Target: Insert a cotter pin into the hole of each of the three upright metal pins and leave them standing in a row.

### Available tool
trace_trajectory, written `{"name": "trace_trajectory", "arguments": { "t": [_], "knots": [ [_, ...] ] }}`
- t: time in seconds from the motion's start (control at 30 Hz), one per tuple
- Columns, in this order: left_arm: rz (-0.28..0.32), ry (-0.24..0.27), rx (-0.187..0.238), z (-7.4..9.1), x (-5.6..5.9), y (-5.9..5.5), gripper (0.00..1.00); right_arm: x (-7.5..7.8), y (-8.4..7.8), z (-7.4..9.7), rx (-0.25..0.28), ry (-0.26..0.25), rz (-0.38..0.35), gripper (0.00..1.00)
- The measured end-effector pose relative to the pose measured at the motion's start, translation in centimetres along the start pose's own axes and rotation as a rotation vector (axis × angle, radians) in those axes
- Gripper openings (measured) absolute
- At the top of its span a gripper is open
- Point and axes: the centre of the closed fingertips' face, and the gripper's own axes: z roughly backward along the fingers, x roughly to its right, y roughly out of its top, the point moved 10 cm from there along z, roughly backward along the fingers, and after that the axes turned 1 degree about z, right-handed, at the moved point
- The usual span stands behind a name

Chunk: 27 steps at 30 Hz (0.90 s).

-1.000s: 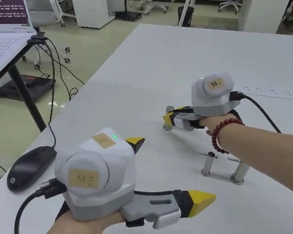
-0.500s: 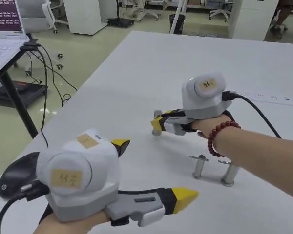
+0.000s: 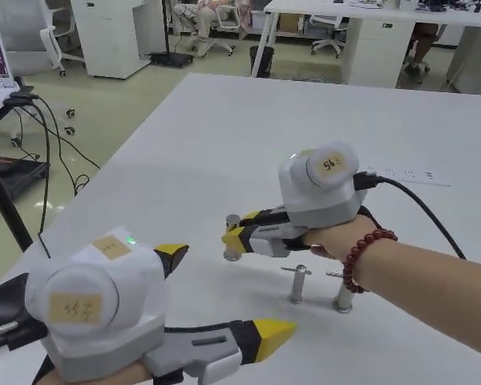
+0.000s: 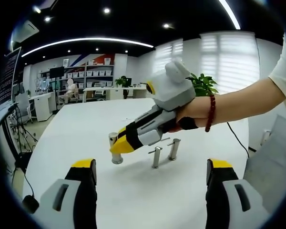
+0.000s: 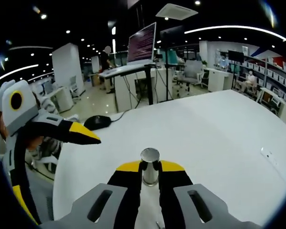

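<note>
Surface [image 3: 224,136] white, wide. Left tool [image 3: 224,290] at 7 o'clock, jaws apart, empty. Right tool [image 3: 235,237] clamped on third metal pin [image 5: 149,160], at 9 o'clock from two neighbour pins [image 3: 297,285] carrying cotter pins [image 3: 293,270]. Risk: tilted squeeze topples pin, breaks row.

Right hand-held gripper [image 3: 234,238] clasps 1 upright pin [image 3: 233,220].

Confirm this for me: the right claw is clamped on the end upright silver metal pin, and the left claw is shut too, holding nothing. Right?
Not quite. The left claw is open, not shut: the left gripper view shows its two yellow-tipped jaws standing wide apart with nothing between them. The rest holds: the right claw is clamped on the end upright silver metal pin.
</note>
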Motion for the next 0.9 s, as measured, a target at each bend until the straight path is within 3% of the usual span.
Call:
{"name": "trace_trajectory", "arguments": {
  "t": [0.17, 0.57, 0.7, 0.9],
  "knots": [
    [-0.005, -0.017, 0.000, 0.2, 0.4, -0.1, 0.95, -1.7, -0.5, 1.6, -0.010, 0.015, 0.026, 0.13],
    [-0.018, -0.035, -0.001, 0.6, 1.3, -0.4, 0.90, -3.8, -3.2, 4.7, -0.013, 0.014, 0.005, 0.13],
    [-0.021, -0.040, -0.003, 0.6, 1.5, -0.6, 0.90, -4.2, -4.5, 5.9, -0.029, -0.010, 0.017, 0.13],
    [-0.021, -0.059, 0.004, 0.5, 2.0, -0.6, 0.89, -4.2, -6.4, 7.8, -0.034, -0.052, -0.026, 0.13]
  ]
}}
